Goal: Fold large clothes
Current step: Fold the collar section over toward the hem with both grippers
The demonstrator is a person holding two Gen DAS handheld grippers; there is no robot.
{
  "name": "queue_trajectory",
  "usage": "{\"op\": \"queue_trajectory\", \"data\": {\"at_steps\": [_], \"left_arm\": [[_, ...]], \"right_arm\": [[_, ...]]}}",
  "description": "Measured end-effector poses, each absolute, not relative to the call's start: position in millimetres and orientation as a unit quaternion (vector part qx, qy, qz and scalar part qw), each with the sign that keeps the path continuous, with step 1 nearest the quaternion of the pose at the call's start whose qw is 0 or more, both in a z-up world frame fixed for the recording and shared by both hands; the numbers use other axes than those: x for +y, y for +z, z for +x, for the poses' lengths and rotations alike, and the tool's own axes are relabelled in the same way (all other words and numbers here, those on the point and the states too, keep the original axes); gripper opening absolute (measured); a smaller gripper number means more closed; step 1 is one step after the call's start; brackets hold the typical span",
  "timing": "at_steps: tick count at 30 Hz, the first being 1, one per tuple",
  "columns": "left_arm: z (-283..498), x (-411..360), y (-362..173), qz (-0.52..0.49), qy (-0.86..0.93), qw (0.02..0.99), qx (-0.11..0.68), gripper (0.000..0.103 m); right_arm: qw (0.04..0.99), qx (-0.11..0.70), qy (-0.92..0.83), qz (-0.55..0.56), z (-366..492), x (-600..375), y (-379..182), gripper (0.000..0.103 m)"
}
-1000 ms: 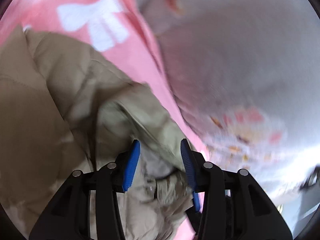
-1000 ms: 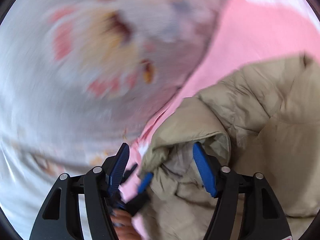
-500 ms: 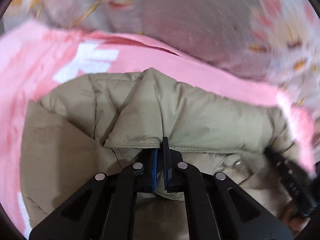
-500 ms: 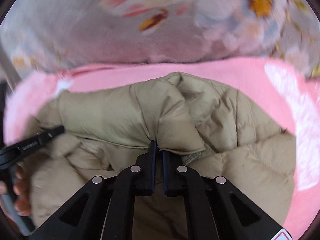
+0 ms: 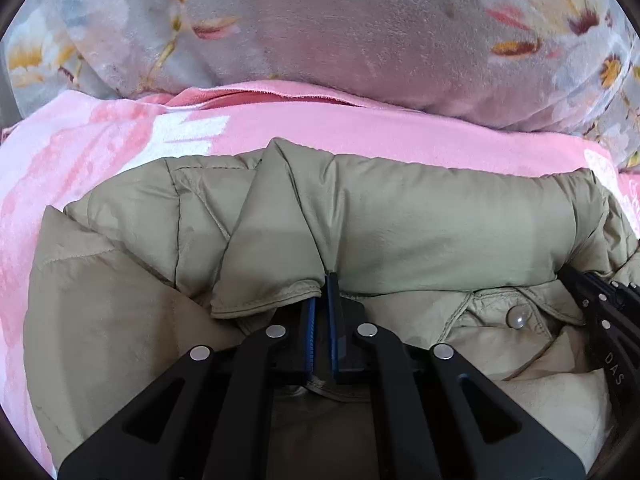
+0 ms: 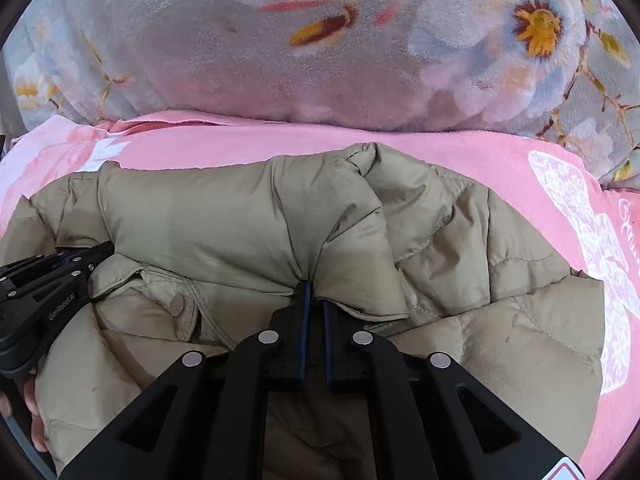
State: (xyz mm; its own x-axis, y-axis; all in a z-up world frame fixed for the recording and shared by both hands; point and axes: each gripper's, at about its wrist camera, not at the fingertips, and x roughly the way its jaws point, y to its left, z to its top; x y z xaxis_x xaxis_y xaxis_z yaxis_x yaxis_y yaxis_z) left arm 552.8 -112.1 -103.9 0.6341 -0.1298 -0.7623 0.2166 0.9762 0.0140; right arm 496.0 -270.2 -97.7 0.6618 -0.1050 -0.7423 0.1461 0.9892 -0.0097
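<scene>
**Both tongs clamped on the collar edge, jacket bunched on the pink blanket**

Biggest thing in shot is the plush grey floral blanket [image 5: 360, 40], heaped along the far side. In front of it spreads the flat pink fleece blanket with white print [image 6: 500, 168], and lying on that is the one that matters: the khaki quilted puffer jacket [image 5: 440, 220], bunched up, lining side showing near the cameras.

This jacket looks light and puffy, soft all the way through, with a smooth shell that may slide and spring back from a crease. Hems and stitched edges are the sensible places to take it, and that is where both tools sit.

The left tongs [image 5: 321, 292] are pressed together, pinching a seamed fold at the collar line. The right tongs [image 6: 314, 298] are likewise squeezed onto a gathered fold of the same edge, well apart from the left.

Smallest of all, a pale round snap button [image 5: 516, 317] sits on the flap between them.
</scene>
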Motion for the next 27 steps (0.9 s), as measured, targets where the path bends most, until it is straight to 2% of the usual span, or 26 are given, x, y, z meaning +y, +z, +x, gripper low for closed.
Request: {"op": "queue_trajectory", "data": {"at_steps": [27], "left_arm": [[552, -128, -106, 0.101, -0.074, 0.904, 0.408, 0.004]], "right_arm": [[0.912, 0.404, -0.063, 0.035, 498, -274, -98, 0.002]]}}
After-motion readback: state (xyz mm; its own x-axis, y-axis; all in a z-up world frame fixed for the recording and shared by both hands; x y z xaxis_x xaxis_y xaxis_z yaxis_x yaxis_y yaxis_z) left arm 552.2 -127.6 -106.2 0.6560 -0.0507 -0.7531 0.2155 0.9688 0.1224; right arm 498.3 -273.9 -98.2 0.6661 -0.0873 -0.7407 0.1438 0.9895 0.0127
